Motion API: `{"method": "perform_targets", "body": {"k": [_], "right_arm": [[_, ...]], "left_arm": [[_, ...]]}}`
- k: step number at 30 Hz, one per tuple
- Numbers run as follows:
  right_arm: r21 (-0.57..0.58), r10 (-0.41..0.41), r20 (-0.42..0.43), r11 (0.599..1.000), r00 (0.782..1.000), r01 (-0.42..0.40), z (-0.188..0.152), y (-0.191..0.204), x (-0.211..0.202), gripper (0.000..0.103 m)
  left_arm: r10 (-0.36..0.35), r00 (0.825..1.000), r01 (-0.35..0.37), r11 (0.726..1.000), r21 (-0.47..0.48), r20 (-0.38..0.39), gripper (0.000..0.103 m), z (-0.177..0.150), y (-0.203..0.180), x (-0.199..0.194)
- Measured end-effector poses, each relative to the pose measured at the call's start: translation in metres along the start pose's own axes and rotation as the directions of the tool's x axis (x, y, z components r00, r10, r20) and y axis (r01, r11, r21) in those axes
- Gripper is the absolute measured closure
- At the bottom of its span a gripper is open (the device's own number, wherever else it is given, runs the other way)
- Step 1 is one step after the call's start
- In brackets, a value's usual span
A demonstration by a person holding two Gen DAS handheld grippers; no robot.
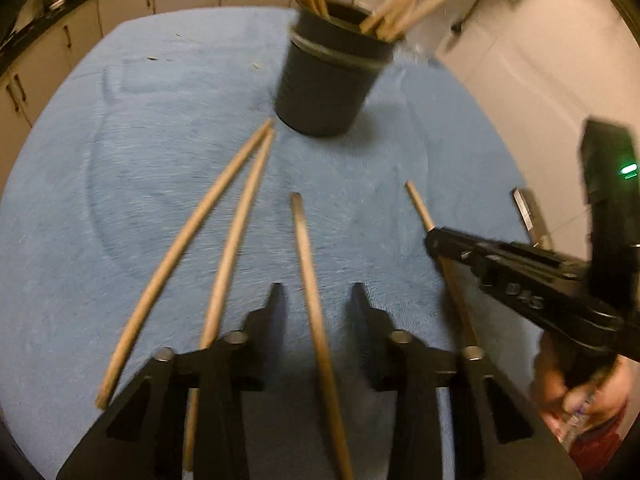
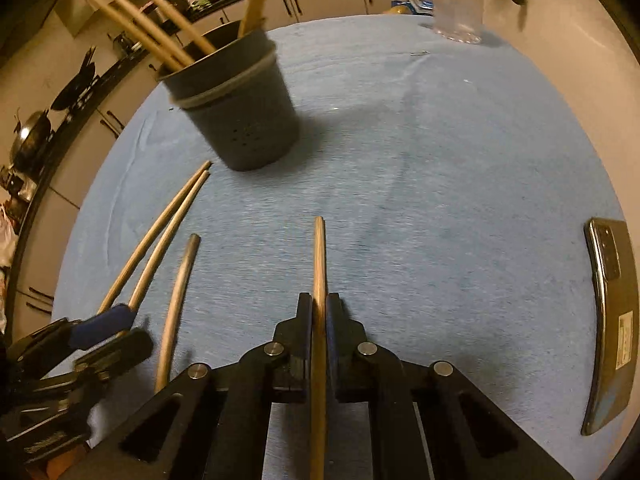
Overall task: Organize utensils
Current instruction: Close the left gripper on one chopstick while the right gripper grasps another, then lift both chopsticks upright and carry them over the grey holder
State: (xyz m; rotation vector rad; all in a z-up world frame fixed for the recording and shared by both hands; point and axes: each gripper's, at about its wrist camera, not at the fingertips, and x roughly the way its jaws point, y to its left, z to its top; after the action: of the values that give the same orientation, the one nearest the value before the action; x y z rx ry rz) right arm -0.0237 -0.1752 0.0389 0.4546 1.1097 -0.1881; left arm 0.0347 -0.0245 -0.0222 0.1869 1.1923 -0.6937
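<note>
The right gripper (image 2: 319, 306) has its jaws clamped on a thin wooden chopstick (image 2: 319, 264), which runs straight forward between the blue pads and juts out ahead of them over the blue cloth-covered table (image 2: 440, 200). The left gripper (image 1: 318, 294) has its jaws standing apart, a second wooden chopstick (image 1: 306, 248) lying on the cloth in the gap between them, touching neither pad. Left of those jaws lie two more long wooden chopsticks (image 1: 224, 200), their far tips almost meeting. Ahead of both grippers stands a dark grey round plastic utensil holder (image 2: 244, 112) with several chopsticks leaning in it. Right of the right jaws, a dark smartphone (image 2: 612, 320) rests at the table's edge.
</note>
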Motion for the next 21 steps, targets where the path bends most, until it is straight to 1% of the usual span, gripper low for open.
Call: {"method": "perform_targets", "body": {"k": [1, 2, 3, 6, 8, 9, 12, 16, 17, 19, 21], "right_arm": [[0.003, 0.004, 0.001, 1.000, 1.000, -0.004, 0.001, -0.002, -0.001, 0.096], [0.003, 0.003, 0.001, 1.000, 1.000, -0.003, 0.003, 0.001, 0.001, 0.096], [0.001, 0.006, 0.000, 1.000, 1.000, -0.006, 0.003, -0.001, 0.000, 0.096], [-0.016, 0.012, -0.014, 1.000, 1.000, -0.012, 0.005, -0.002, 0.000, 0.096], [-0.027, 0.004, -0.028, 1.000, 1.000, -0.004, 0.007, -0.002, 0.002, 0.096], [-0.034, 0.000, -0.044, 0.999, 0.999, -0.002, 0.008, -0.001, 0.004, 0.095], [-0.048, -0.002, -0.039, 0.999, 0.999, 0.000, 0.010, 0.000, 0.006, 0.095], [-0.040, 0.013, -0.028, 0.999, 1.000, -0.014, 0.009, 0.001, 0.006, 0.096], [-0.033, 0.029, -0.013, 0.999, 0.999, -0.030, 0.008, 0.001, 0.002, 0.096], [-0.034, 0.058, 0.023, 0.998, 0.998, -0.057, 0.005, -0.003, -0.010, 0.096], [-0.034, 0.086, 0.089, 0.996, 0.992, -0.084, 0.004, -0.002, -0.028, 0.096]], "left_arm": [[0.028, 1.000, -0.028, 1.000, 0.007, -0.009, 0.087, 0.001, -0.003, 0.003], [0.060, 0.998, -0.060, 0.998, 0.025, 0.002, 0.087, 0.003, -0.008, 0.002], [0.072, 0.997, -0.072, 0.997, 0.033, -0.015, 0.087, 0.006, -0.012, 0.006], [0.116, 0.993, -0.114, 0.992, 0.048, -0.036, 0.088, 0.013, -0.020, 0.009], [0.137, 0.990, -0.135, 0.989, 0.054, -0.034, 0.096, 0.017, -0.024, 0.012], [0.140, 0.989, -0.139, 0.989, 0.053, -0.035, 0.096, 0.018, -0.025, 0.013], [0.139, 0.990, -0.137, 0.989, 0.052, -0.029, 0.096, 0.019, -0.027, 0.012], [0.086, 0.996, -0.086, 0.995, 0.041, 0.004, 0.097, 0.014, -0.023, 0.002], [0.076, 0.997, -0.076, 0.996, 0.040, 0.020, 0.097, 0.011, -0.019, -0.003], [0.041, 0.996, -0.044, 0.998, 0.039, 0.077, 0.097, 0.007, -0.016, -0.023], [0.015, 0.988, -0.021, 0.999, 0.034, 0.153, 0.097, 0.005, -0.014, -0.047]]}}
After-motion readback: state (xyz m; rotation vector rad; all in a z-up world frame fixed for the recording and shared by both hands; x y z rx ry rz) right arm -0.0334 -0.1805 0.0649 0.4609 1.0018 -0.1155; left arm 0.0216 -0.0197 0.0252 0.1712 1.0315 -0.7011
